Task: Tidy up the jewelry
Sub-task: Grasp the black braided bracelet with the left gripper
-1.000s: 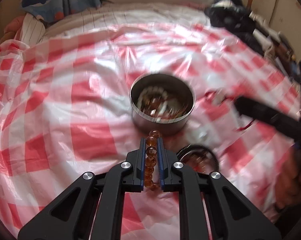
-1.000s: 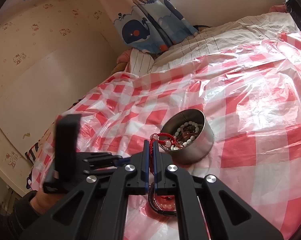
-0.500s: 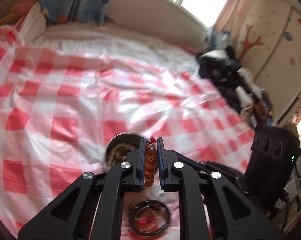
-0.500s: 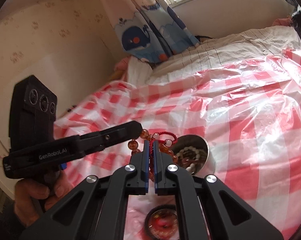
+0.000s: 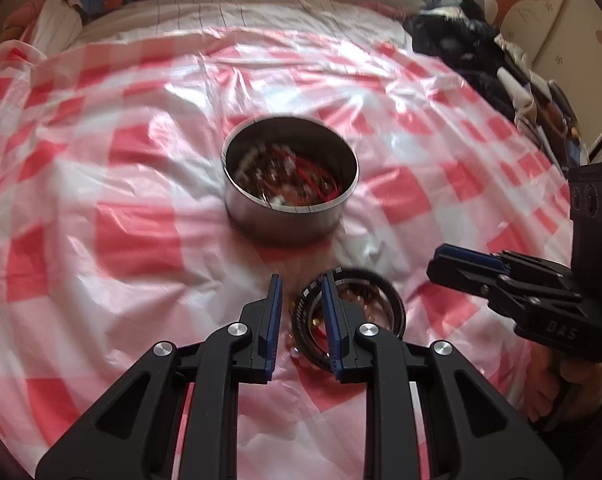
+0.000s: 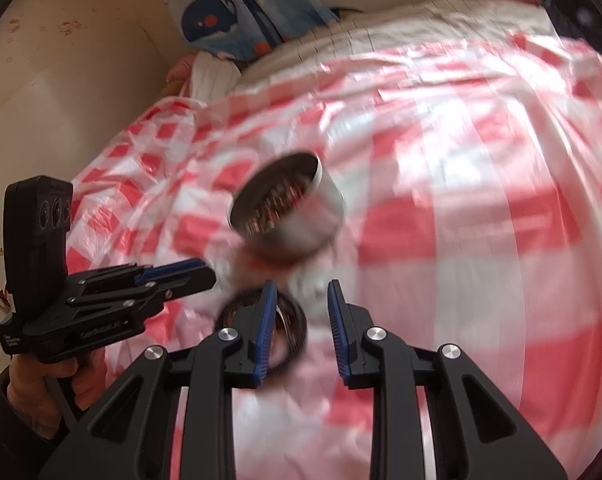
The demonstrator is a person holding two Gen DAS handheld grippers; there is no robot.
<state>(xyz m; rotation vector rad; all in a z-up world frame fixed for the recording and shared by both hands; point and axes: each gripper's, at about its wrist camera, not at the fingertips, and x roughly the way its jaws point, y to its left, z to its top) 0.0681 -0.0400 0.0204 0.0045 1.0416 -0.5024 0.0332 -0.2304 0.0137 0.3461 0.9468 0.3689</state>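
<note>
Both bead strands have left the grippers, left gripper (image 5: 299,308) and right gripper (image 6: 299,312) opening empty just beside the black-rimmed dish (image 5: 385,292); lift clear gently.

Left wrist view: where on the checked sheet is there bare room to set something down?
The wide stretch of checked sheet left of the steel tin lies bare, as does the part behind the tin. It is crowded around the black-rimmed dish, between the left gripper and right gripper.
</note>
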